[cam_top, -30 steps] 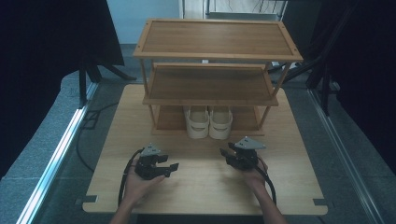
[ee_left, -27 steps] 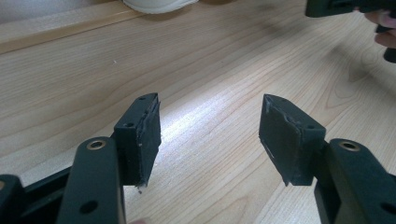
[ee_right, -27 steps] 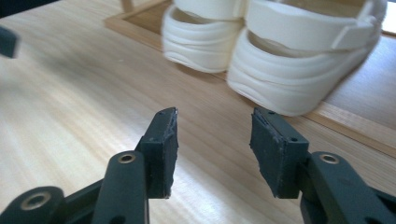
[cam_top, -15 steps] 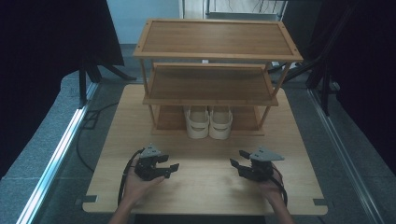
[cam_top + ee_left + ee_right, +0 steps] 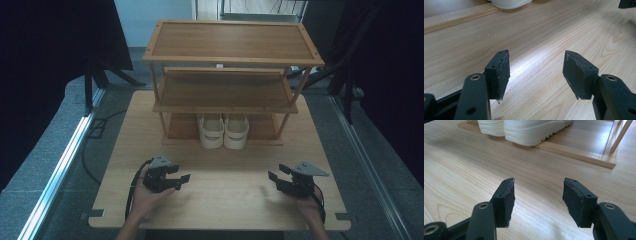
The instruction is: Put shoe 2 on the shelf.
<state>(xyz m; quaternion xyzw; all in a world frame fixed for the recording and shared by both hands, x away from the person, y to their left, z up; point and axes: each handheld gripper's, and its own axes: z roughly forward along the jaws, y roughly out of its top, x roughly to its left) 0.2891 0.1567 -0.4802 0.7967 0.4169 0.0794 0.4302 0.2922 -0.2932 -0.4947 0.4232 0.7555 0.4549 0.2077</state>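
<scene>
High view: left gripper (image 5: 181, 180) resting lower left, jaws wide, empty. Right gripper (image 5: 276, 179) lower right, jaws just opening wide, empty. White shoes (image 5: 223, 131) sitting centre, rack (image 5: 165, 42) bottom shelf. Judgement: placing apparently done; next, both grippers idling clear.

Two bare forearms with no sleeves end in hands, each hand wrapped around a black two-jaw gripper. The left gripper (image 5: 172, 179) and the right gripper (image 5: 281, 176) each carry a grey three-cornered plate on top and trail a black cable looping back toward the near edge. Up close, each jaw is a black metal arm with a brass-ringed screw hole and smaller screw holes, tipped by a worn, frayed black rubber pad (image 5: 503, 72).
</scene>
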